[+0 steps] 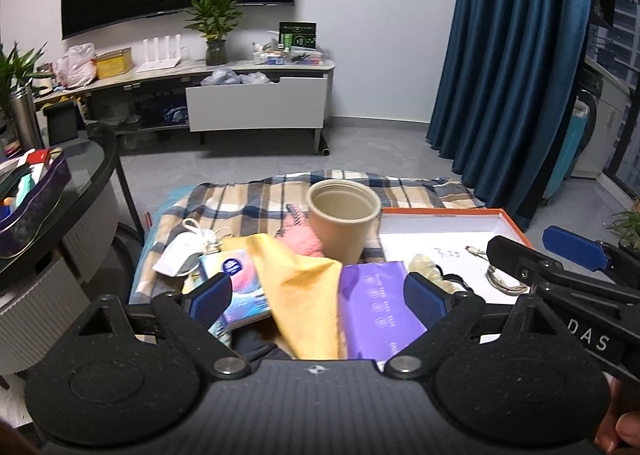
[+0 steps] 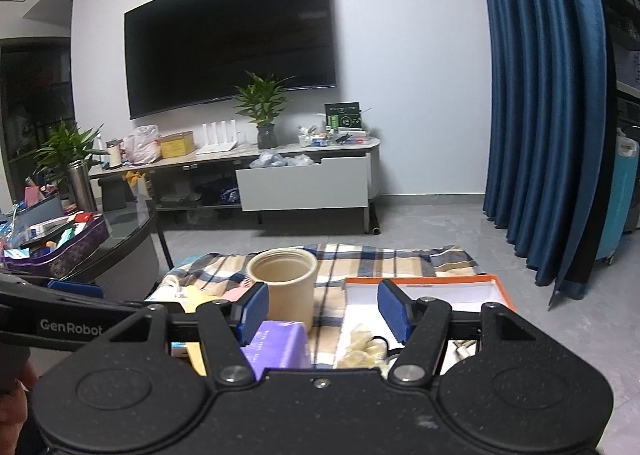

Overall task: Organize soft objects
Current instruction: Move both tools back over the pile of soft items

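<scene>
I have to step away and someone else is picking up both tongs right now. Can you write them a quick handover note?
Left tongs: open, holding nothing, above the pile.
Right tongs: open, holding nothing, near the box.
On the plaid cloth: yellow cloth, purple tissue pack, blue printed pack, pink fluffy item, white pouch with cord, all loosely piled left of the beige cup.
Orange-edged box: holds a pale scrunchie and a cable.
Done: perhaps the scrunchie, already boxed.
Left: sort the piled soft things; the cup is empty.
</scene>
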`<act>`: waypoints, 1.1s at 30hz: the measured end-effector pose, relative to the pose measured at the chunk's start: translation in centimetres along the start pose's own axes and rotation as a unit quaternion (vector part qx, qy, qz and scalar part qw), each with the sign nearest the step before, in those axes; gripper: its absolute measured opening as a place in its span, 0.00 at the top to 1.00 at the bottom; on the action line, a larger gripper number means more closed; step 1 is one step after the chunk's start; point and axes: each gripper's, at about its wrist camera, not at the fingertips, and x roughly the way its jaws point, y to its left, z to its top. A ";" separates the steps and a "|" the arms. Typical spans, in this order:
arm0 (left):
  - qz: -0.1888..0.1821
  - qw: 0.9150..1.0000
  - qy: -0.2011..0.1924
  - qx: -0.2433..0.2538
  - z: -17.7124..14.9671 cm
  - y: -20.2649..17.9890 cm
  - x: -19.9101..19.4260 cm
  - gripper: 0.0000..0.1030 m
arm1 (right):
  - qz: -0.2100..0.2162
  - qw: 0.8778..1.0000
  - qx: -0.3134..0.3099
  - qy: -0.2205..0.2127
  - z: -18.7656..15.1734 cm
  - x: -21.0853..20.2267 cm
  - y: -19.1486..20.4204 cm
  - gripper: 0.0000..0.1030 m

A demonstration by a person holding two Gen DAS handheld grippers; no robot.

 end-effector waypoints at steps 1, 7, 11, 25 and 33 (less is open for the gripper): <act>0.001 1.000 0.000 -0.003 -0.1 0.2 -0.1 0.08 | 0.002 1.000 -0.001 0.000 -0.1 0.0 0.3 0.29; 0.007 1.000 -0.003 -0.016 -0.9 2.1 -0.5 0.08 | 0.018 1.000 -0.004 0.008 -0.7 0.3 1.8 0.29; 0.015 1.000 -0.001 -0.021 -1.8 3.9 -0.6 0.08 | 0.036 0.999 -0.013 0.011 -1.2 0.3 3.2 0.29; 0.066 0.995 0.037 -0.058 -4.4 9.6 1.3 0.08 | 0.073 0.996 -0.042 0.025 -2.3 1.6 5.9 0.29; 0.063 0.994 0.068 -0.060 -6.4 11.1 4.8 0.08 | 0.085 0.995 -0.046 0.031 -2.5 2.2 5.9 0.29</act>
